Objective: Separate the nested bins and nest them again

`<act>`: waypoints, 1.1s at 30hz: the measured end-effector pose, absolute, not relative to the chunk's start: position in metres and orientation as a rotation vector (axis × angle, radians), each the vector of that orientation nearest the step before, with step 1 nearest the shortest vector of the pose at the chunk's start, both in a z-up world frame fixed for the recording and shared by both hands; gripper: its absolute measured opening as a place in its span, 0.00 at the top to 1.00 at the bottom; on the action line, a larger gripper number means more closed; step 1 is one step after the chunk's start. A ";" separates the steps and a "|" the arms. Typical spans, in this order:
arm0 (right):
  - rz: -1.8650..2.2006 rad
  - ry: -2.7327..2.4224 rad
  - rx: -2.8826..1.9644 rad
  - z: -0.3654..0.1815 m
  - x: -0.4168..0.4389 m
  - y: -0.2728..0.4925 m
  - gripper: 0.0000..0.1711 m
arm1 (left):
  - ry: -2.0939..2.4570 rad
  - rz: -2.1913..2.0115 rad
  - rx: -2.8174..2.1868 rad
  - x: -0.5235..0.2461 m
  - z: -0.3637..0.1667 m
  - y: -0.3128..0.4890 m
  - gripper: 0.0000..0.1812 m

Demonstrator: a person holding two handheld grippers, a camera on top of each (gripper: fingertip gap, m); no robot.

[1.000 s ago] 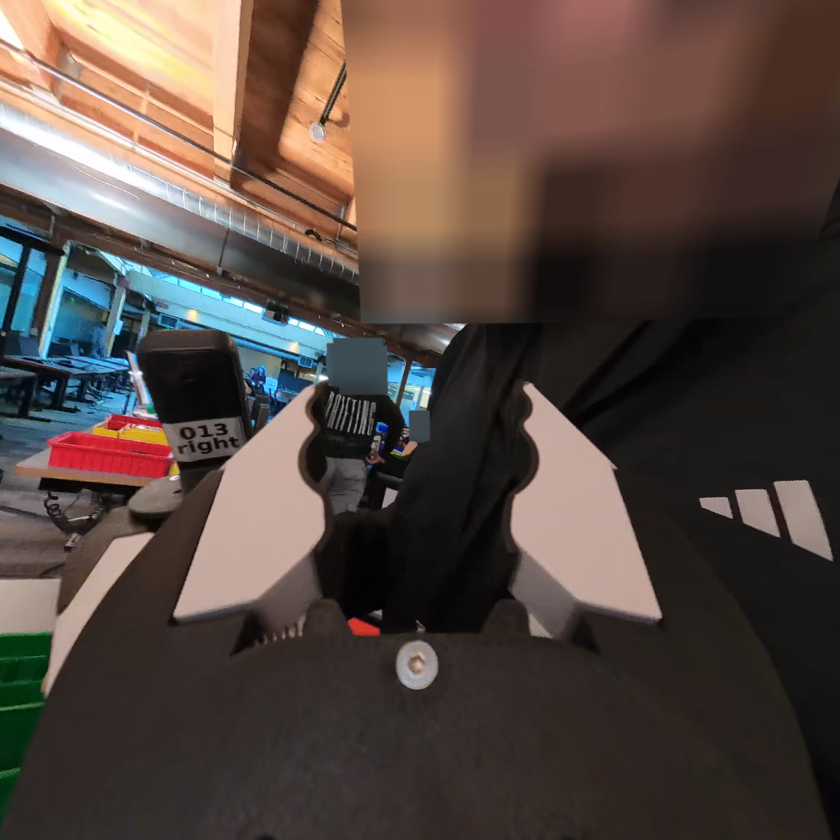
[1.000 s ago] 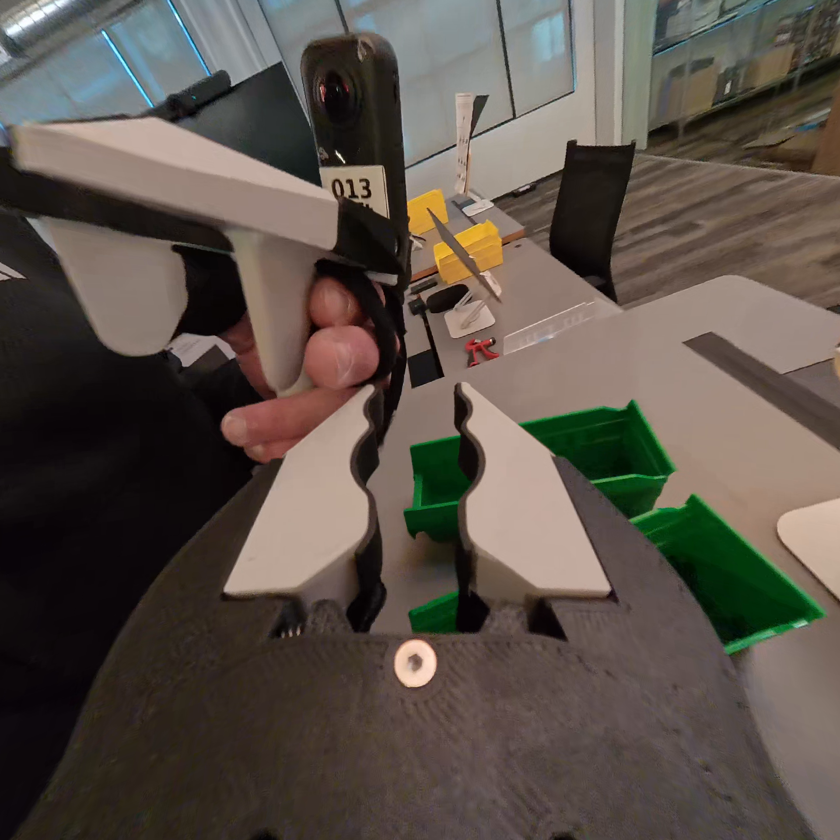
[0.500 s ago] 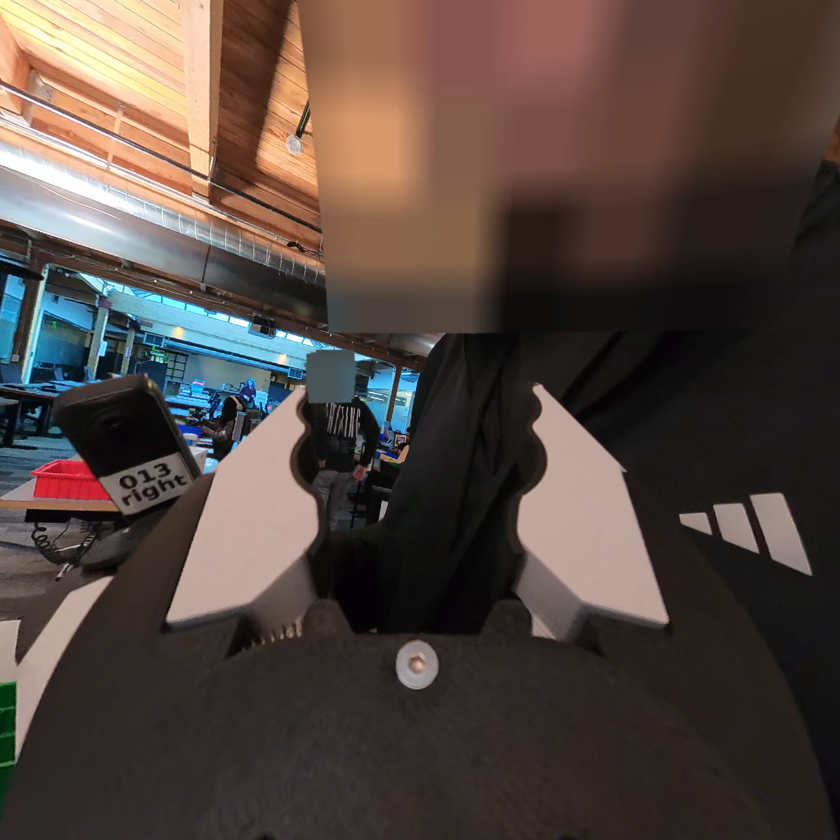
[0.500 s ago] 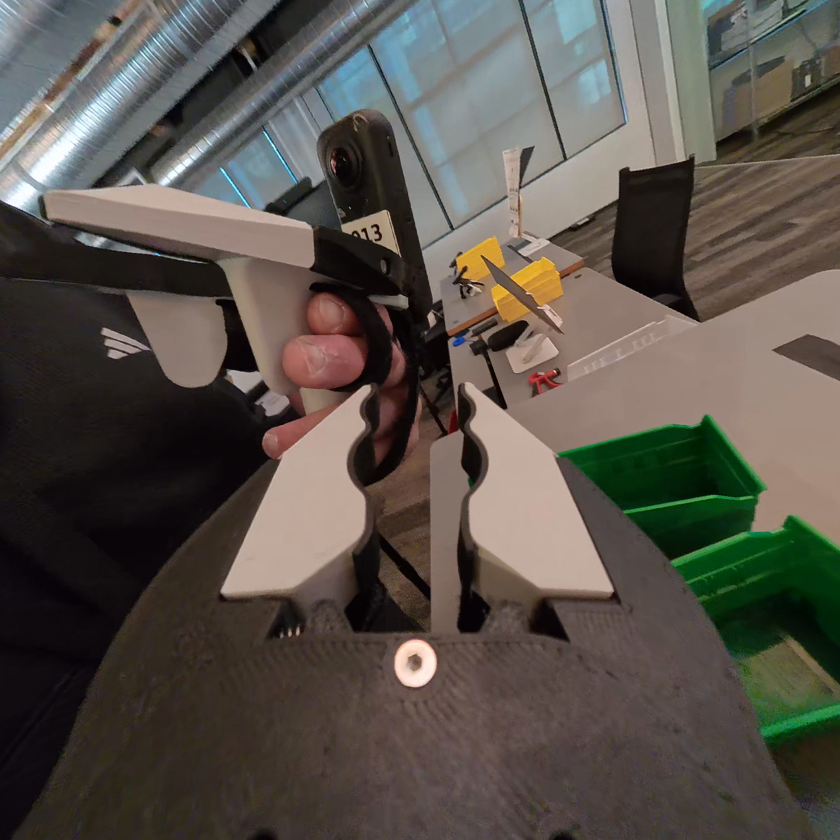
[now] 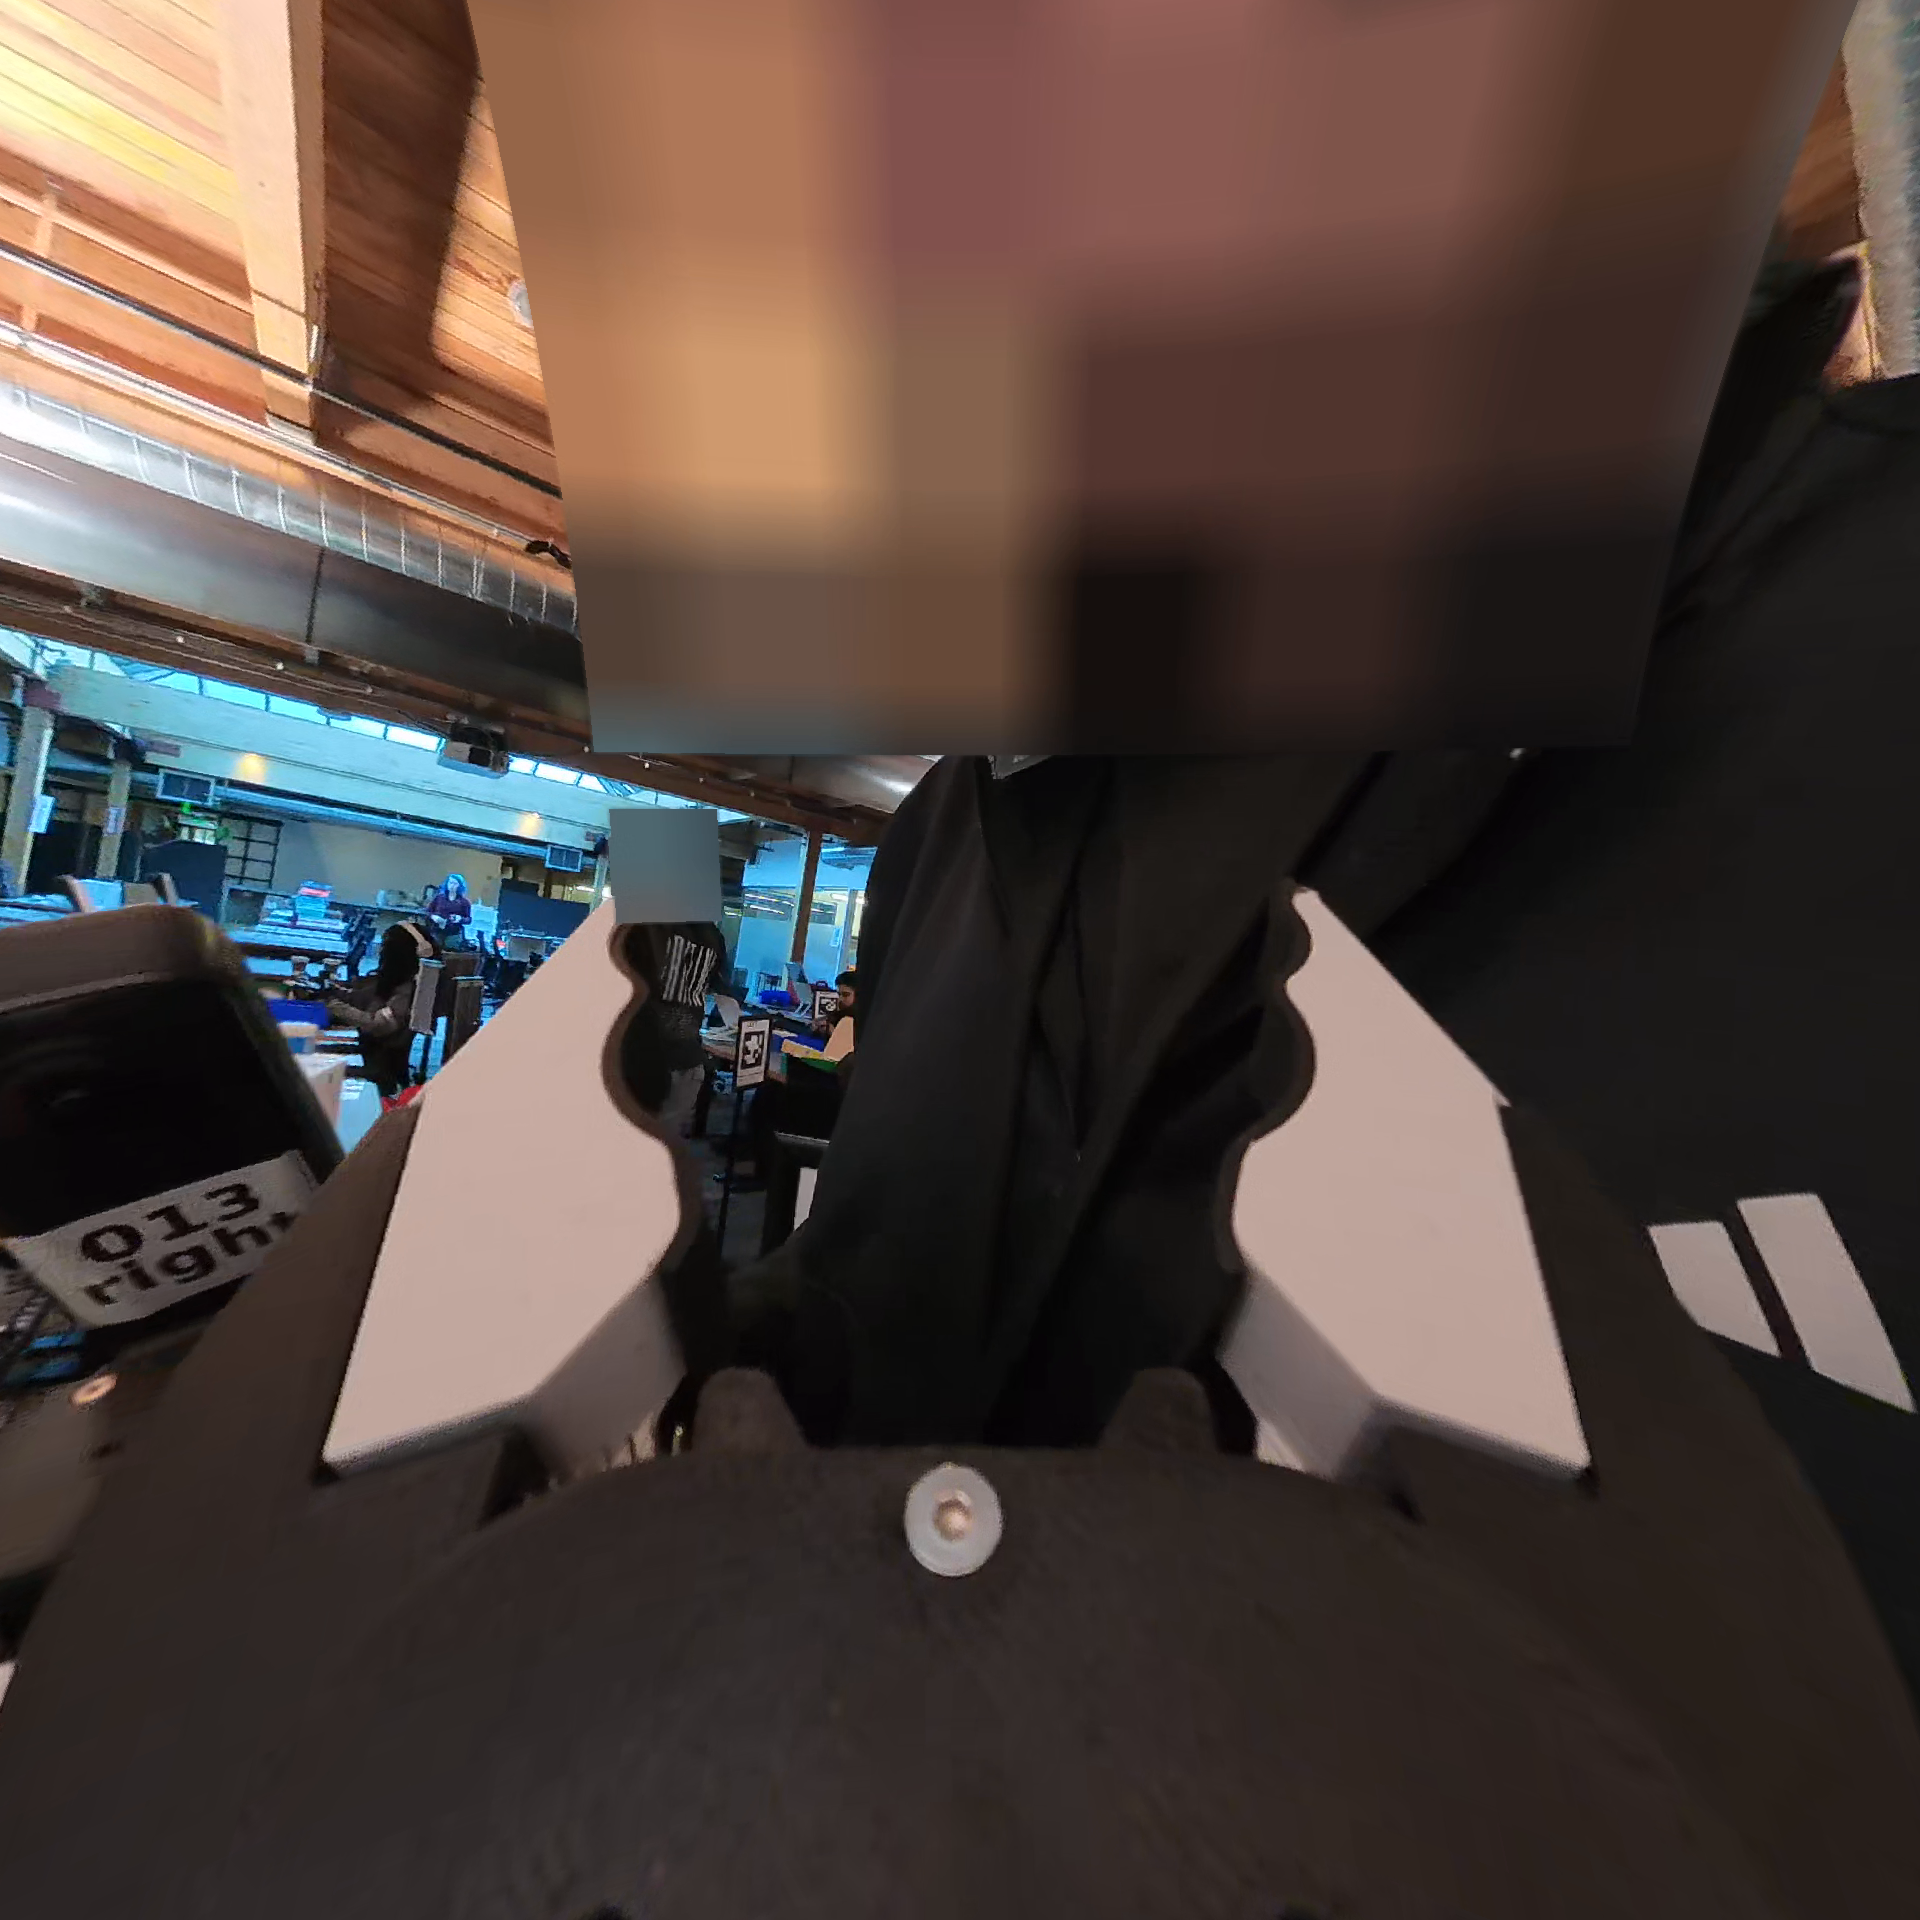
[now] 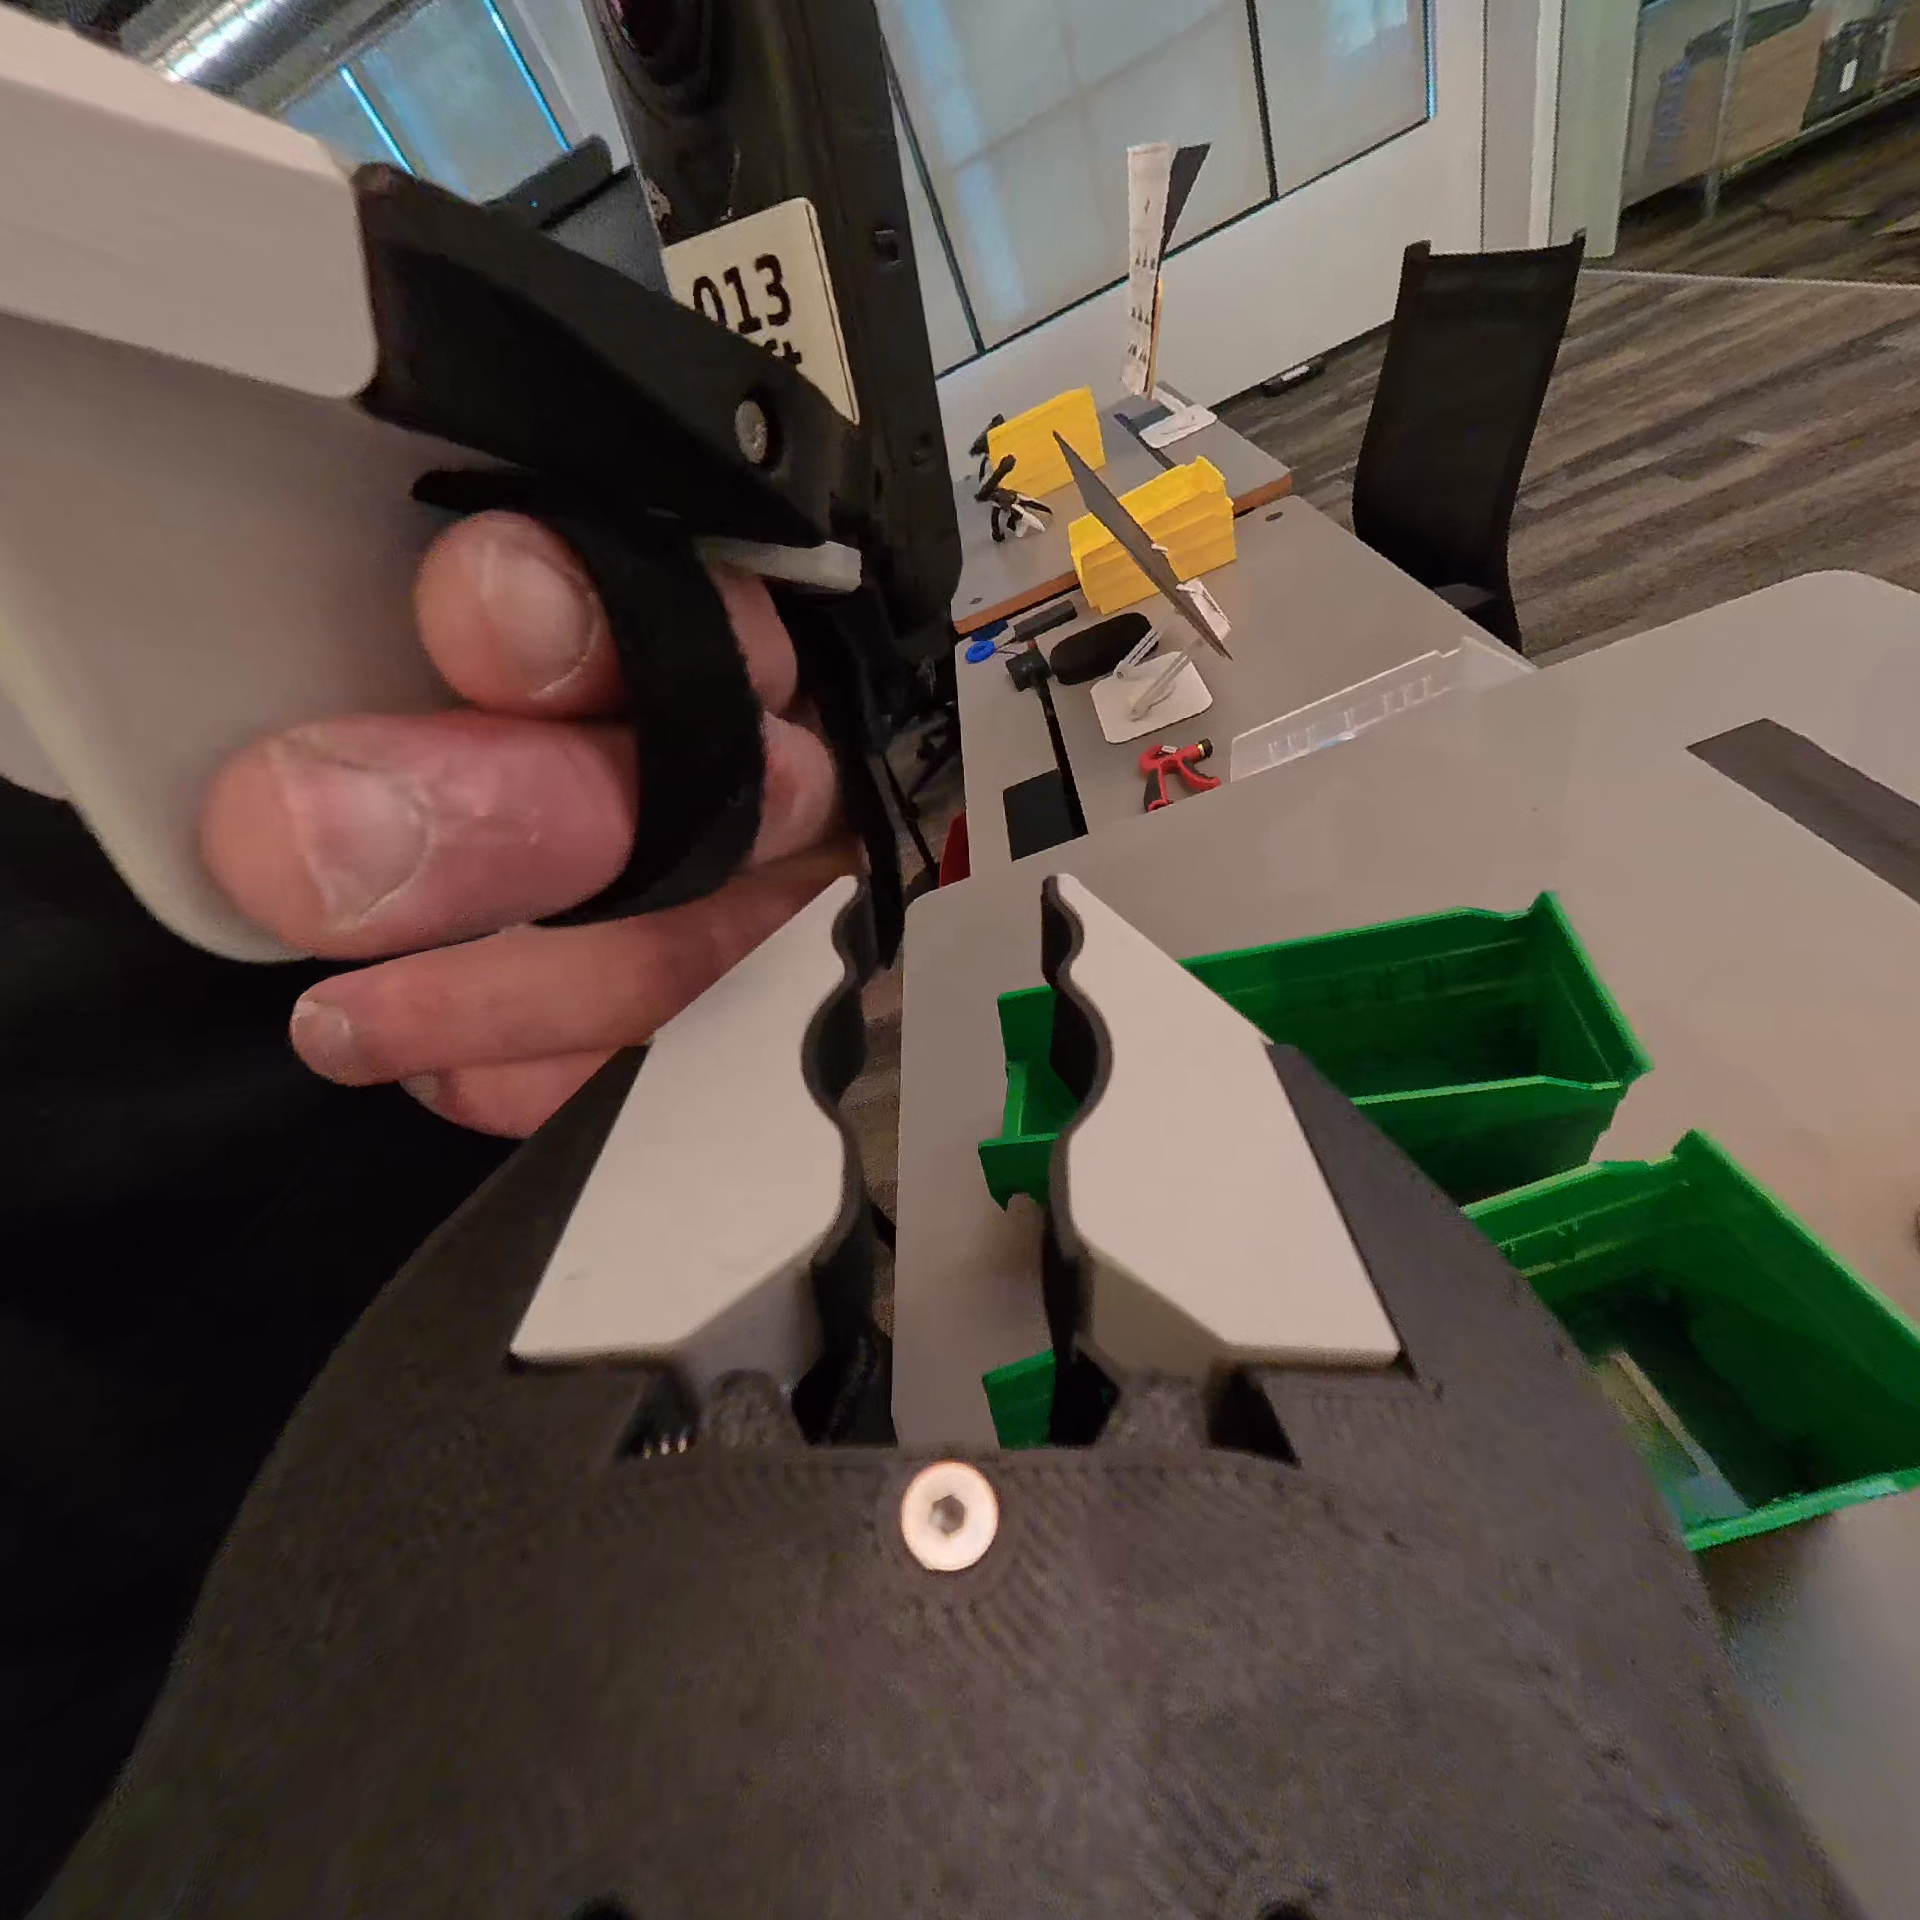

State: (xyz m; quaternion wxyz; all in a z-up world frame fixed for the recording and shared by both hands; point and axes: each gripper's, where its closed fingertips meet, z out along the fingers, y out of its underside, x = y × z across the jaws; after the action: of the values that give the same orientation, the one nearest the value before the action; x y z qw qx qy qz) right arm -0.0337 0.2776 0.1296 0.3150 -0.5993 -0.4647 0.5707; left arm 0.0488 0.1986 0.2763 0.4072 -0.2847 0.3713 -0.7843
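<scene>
Two green bins stand apart on the grey table (image 6: pixel 1351 831) in the right wrist view: the far bin (image 6: pixel 1455 1018) and the near bin (image 6: pixel 1714 1351), both open side up and empty. My right gripper (image 6: pixel 951 883) hovers above the table's left edge, left of the bins. Its jaws are narrowly apart and hold nothing. A green scrap (image 6: pixel 1023 1392) shows low behind its right finger. A hand holds the left gripper's handle (image 6: pixel 208 416) close at upper left. My left gripper (image 5: pixel 951 914) is wide open and empty, pointing at a person's black jacket (image 5: pixel 1039 1091); no bin shows there.
A second table behind carries yellow bins (image 6: pixel 1153 540), a red tool (image 6: pixel 1174 769) and a clear tray (image 6: pixel 1351 707). A black chair (image 6: pixel 1455 416) stands beside it. A dark strip (image 6: pixel 1818 800) crosses the grey table. People (image 5: pixel 675 997) stand far off in the left wrist view.
The right wrist view has tilted back down onto the table and bins, with the left gripper's handle now much closer. In the left wrist view the right gripper's camera has come nearer at left.
</scene>
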 end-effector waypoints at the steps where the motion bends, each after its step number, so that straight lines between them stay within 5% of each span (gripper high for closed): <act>1: 1.501 -1.236 -1.584 0.130 -0.034 0.278 0.82 | 0.941 -1.983 -0.725 0.050 0.277 0.199 0.36; 9: 1.649 -1.380 -1.493 0.141 -0.042 0.263 0.98 | 1.116 -2.045 -0.714 0.071 0.285 0.180 0.34; 14: 1.715 -1.497 -1.384 0.156 -0.034 0.255 0.98 | 1.347 -2.132 -0.648 0.080 0.285 0.149 0.43; 22: 1.656 -1.665 -1.389 0.150 -0.028 0.253 0.99 | 1.281 -2.188 -0.759 0.103 0.278 0.156 0.24; 33: 1.748 -1.649 -1.402 0.142 -0.021 0.259 0.99 | 1.205 -2.181 -0.608 0.095 0.283 0.167 0.73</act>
State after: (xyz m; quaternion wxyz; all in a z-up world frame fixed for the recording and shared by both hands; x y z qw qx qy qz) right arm -0.0215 0.2592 0.1420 0.1787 -0.4959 -0.5831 0.6182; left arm 0.0948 0.1672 0.2832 0.2844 -0.2274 0.4503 -0.8153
